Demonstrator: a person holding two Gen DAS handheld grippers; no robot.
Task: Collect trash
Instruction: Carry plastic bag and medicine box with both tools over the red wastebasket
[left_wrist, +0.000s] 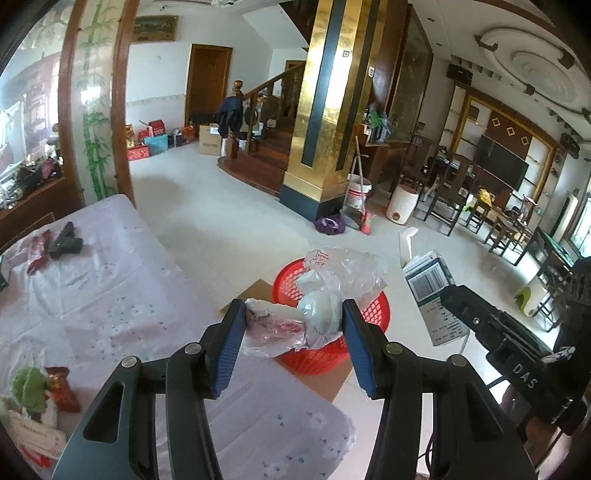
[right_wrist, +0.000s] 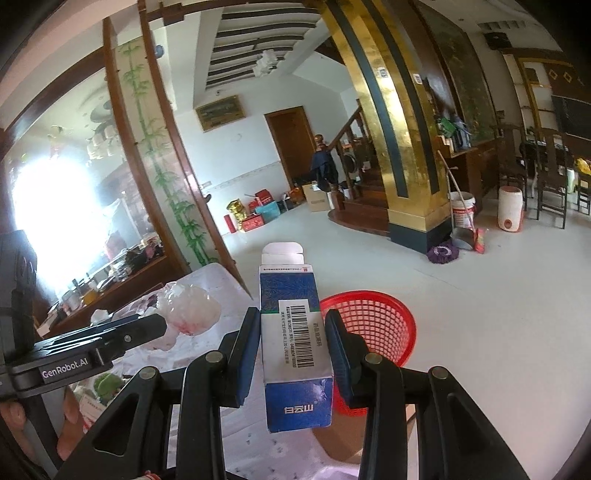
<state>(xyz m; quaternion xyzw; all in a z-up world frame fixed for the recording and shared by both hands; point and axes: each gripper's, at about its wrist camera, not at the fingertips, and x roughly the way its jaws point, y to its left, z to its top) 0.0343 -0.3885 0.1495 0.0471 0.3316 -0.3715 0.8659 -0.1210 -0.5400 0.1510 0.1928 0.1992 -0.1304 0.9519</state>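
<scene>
Both grippers loaded, basket just ahead

The right gripper (right_wrist: 291, 339) clamps a blue carton (right_wrist: 293, 339) upright, long axis along the fingers; the red basket (right_wrist: 384, 325) sits right of centre, just beyond. The left gripper (left_wrist: 293, 332) pinches a crumpled plastic bag (left_wrist: 317, 295) at frame centre, over the basket's near rim. More wrappers (left_wrist: 61, 387) lie lower left on the tablecloth (left_wrist: 110, 295); nothing blocks either drop.
</scene>
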